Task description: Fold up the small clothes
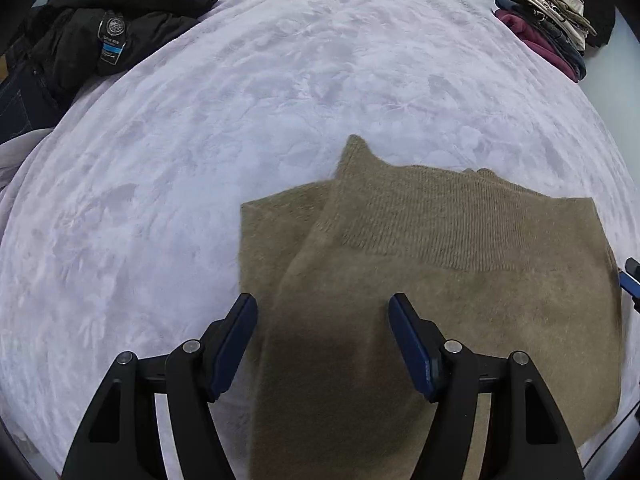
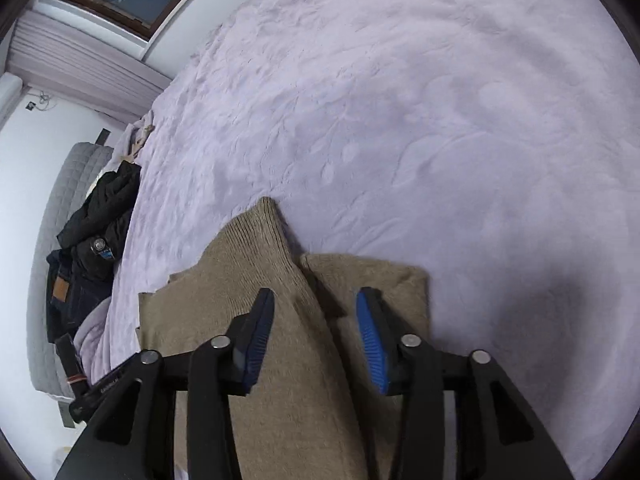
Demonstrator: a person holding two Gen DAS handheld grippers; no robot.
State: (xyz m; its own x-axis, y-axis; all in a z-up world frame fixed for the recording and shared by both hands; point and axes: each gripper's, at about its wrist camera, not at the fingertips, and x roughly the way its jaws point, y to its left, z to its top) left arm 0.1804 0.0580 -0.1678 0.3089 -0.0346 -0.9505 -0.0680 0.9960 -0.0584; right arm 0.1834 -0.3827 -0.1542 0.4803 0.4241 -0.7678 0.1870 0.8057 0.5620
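- Left gripper [image 1: 322, 316] hangs over the tan sweater [image 1: 440, 264], jaws spread wide, gripping nothing.
- Right gripper [image 2: 316, 312] likewise gapes above it.
- Sweater lies partly folded on the lilac blanket [image 1: 240, 100]; black jacket [image 1: 120, 28] at ten o'clock, folded stack [image 1: 548, 24] at two.

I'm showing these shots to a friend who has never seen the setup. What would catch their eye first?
Most likely the tan knit sweater, partly folded on the pale lilac bedspread, right ahead of both claws. The left claw and right claw both hang open over it, blue pads apart. After that, the dark heap of black clothes at the bed's far left and the stack of folded clothes at far right.
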